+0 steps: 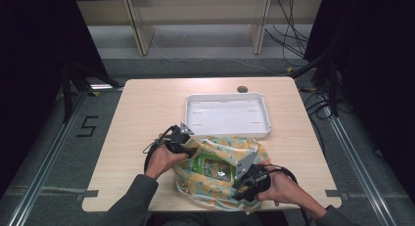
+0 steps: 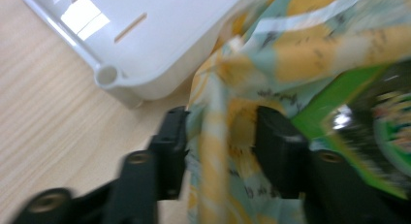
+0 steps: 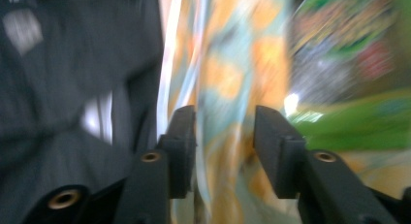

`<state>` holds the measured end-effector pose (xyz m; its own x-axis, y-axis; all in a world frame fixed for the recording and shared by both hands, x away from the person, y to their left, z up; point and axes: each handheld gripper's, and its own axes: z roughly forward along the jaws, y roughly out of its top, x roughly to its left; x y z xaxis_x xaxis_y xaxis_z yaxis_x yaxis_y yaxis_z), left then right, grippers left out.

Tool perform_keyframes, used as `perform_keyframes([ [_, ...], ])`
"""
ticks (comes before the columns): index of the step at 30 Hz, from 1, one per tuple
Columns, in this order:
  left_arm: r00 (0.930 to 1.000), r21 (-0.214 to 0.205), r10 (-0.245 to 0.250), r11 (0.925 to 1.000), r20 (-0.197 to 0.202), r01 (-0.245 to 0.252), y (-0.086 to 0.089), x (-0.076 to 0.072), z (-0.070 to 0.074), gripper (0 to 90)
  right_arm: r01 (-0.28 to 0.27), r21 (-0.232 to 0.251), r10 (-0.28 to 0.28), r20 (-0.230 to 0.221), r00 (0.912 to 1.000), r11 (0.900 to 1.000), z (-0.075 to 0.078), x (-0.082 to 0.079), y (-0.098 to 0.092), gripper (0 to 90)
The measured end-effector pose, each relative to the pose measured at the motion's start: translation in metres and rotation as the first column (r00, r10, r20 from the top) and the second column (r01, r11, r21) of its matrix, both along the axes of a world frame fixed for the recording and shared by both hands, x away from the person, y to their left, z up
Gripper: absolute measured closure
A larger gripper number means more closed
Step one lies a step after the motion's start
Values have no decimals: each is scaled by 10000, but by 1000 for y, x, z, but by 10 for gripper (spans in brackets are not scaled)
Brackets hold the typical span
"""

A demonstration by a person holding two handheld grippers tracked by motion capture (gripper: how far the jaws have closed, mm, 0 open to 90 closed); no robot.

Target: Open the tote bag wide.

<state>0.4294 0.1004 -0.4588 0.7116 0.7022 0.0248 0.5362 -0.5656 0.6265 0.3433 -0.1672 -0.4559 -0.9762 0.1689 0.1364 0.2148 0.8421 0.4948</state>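
A cloth bag (image 1: 205, 189) printed in yellow and pale teal lies at the table's near edge, its mouth spread wide. Inside it rests a green snack packet (image 1: 211, 166). My left gripper (image 1: 192, 150) holds the bag's left rim; in the left gripper view the bag fabric (image 2: 218, 88) fills the space between the jaws of the gripper (image 2: 220, 132), with the packet (image 2: 358, 112) just beyond. My right gripper (image 1: 239, 183) grips the right rim; in its own blurred view the gripper (image 3: 225, 136) has the fabric (image 3: 228, 64) between its jaws and the packet (image 3: 349, 44) beyond.
A white empty tray (image 1: 227, 96) stands just behind the bag, its corner (image 2: 107, 74) close to my left gripper. A dark round hole (image 1: 242, 89) sits near the table's far edge. Bare wood lies to the left and right.
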Motion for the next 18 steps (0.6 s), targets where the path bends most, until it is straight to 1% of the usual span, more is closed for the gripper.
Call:
perform_keyframes([
  [1,9999,-187,-125,9997,81,127,0,-7,12,402,215,722,-244,399,9989,9972,15,3,-2,545],
  [2,9999,-187,-125,9997,81,127,0,-7,12,372,527,1022,-580,498,9971,9934,22,4,-3,537],
  [3,9996,-357,-279,9990,95,282,0,-12,18,355,671,1354,-757,598,9953,9885,29,6,-4,540],
  [4,9992,-692,-153,9974,371,179,-1,-17,21,347,777,1599,-911,781,9928,9841,35,7,-5,540],
  [5,9987,-867,-209,9959,464,248,0,-28,32,337,964,1831,-1171,1053,9875,9784,41,9,-6,539],
  [6,9987,-867,-209,9959,464,248,0,-28,32,330,1043,2022,-1329,1334,9821,9738,45,12,-6,535],
  [7,9978,-935,-321,9949,575,374,1,-33,37,329,1246,1975,-1525,1325,9794,9723,49,14,-8,523],
  [8,9965,-1083,-441,9928,704,515,4,-45,45,330,1382,2007,-1678,1393,9759,9699,49,16,-7,517],
  [9,9965,-1083,-441,9928,704,515,4,-45,45,332,1543,1933,-1835,1434,9725,9689,49,19,-7,513],
  [10,9959,-1161,-506,9915,756,592,4,-52,47,332,1543,1933,-1835,1434,9725,9689,49,19,-7,513],
  [11,9934,-1464,-995,9834,564,1068,3,-65,46,337,1932,1477,-2177,1725,9606,9700,42,27,-4,513],
  [12,9893,-1598,-1355,9768,538,1424,2,-72,44,337,2047,1372,-2272,1755,9579,9692,38,30,-2,513],
  [13,9858,-1759,-1634,9700,396,1679,0,-78,40,338,1933,1150,-2124,1877,9590,9744,33,35,0,514],
  [14,9807,-1790,-1940,9643,234,1950,-3,-84,36,334,2043,924,-2185,1856,9580,9745,28,39,2,530],
  [15,9760,-1768,-2175,9605,45,2149,-5,-89,30,316,2003,739,-2112,1979,9572,9769,23,43,4,553],
  [16,9760,-1768,-2175,9605,45,2149,-5,-89,30,295,2207,537,-2270,1964,9539,9739,20,46,5,577],
  [17,9548,-1975,-2959,9380,-277,2850,-11,-97,17,268,2211,338,-2233,2013,9537,9747,17,49,7,612],
  [18,9459,-1891,-3233,9309,-272,3127,-13,-99,11,239,2018,235,-2020,2184,9547,9791,15,54,8,643],
])
